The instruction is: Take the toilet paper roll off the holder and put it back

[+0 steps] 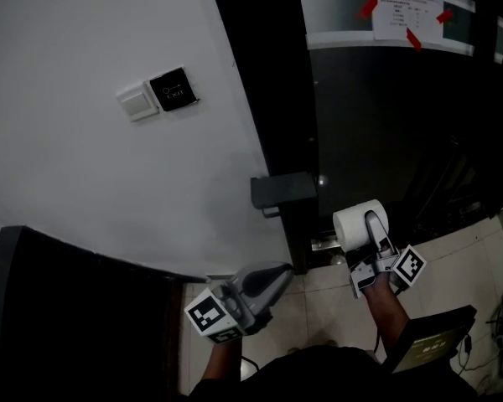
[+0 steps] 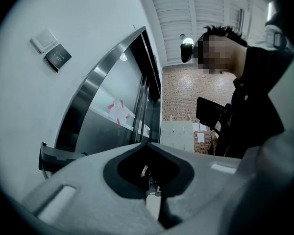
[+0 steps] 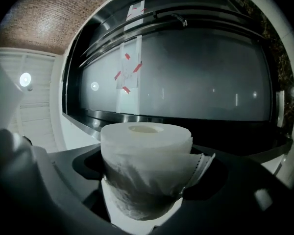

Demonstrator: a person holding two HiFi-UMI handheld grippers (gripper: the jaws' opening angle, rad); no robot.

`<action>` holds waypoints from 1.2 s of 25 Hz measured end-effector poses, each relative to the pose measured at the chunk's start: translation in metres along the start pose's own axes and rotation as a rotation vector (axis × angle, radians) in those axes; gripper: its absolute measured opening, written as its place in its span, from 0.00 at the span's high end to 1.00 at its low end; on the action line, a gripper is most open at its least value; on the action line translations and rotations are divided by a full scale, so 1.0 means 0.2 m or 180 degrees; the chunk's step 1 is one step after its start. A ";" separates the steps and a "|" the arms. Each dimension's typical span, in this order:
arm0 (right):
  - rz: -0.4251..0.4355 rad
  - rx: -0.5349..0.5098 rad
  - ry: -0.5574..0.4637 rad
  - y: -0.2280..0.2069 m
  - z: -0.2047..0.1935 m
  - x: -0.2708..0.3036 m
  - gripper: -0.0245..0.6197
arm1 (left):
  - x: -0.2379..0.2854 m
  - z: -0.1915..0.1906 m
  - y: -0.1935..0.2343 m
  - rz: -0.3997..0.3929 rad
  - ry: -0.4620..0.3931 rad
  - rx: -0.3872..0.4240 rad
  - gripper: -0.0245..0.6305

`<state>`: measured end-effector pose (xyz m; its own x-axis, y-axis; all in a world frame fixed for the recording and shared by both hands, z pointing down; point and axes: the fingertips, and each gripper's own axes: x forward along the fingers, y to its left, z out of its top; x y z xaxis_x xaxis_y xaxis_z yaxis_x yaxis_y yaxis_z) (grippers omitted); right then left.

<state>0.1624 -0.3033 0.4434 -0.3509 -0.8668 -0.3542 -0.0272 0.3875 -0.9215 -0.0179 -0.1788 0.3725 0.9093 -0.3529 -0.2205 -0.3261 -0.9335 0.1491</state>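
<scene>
A white toilet paper roll point(image 1: 350, 223) is off the holder and sits between the jaws of my right gripper point(image 1: 366, 224), which is shut on it. In the right gripper view the roll point(image 3: 146, 146) stands upright with a loose torn sheet hanging at its right. The dark grey holder point(image 1: 282, 192) juts from the wall beside the black door frame, up and left of the roll, and nothing is on it. It shows too at the left of the left gripper view as a dark bracket point(image 2: 53, 156). My left gripper point(image 1: 282, 270) hangs below the holder, shut and holding nothing.
A white switch and a black exit panel point(image 1: 159, 95) are on the white wall. A notice fixed with red tape point(image 1: 407, 7) hangs on the dark glass. A person in dark clothes point(image 2: 257, 97) stands to the right. Pale floor tiles point(image 1: 457, 262) lie below.
</scene>
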 end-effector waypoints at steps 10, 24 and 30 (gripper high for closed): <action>-0.0309 0.0083 -0.0099 -0.33 0.09 0.22 0.25 | -0.06 0.04 0.07 0.0180 -0.0030 -0.0046 0.97; -0.0571 0.0206 -0.0225 -0.63 -0.02 0.48 0.25 | -0.30 0.00 0.21 0.0644 -0.0008 -0.0155 0.97; -0.0591 0.0398 -0.0099 -0.73 -0.25 0.52 0.25 | -0.41 0.02 0.20 0.0815 0.0003 -0.0125 0.97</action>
<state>0.0832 -0.4341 0.5484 -0.3216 -0.9297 -0.1795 0.0283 0.1801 -0.9832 -0.1057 -0.1882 0.3931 0.7986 -0.5774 -0.1699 -0.5356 -0.8105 0.2372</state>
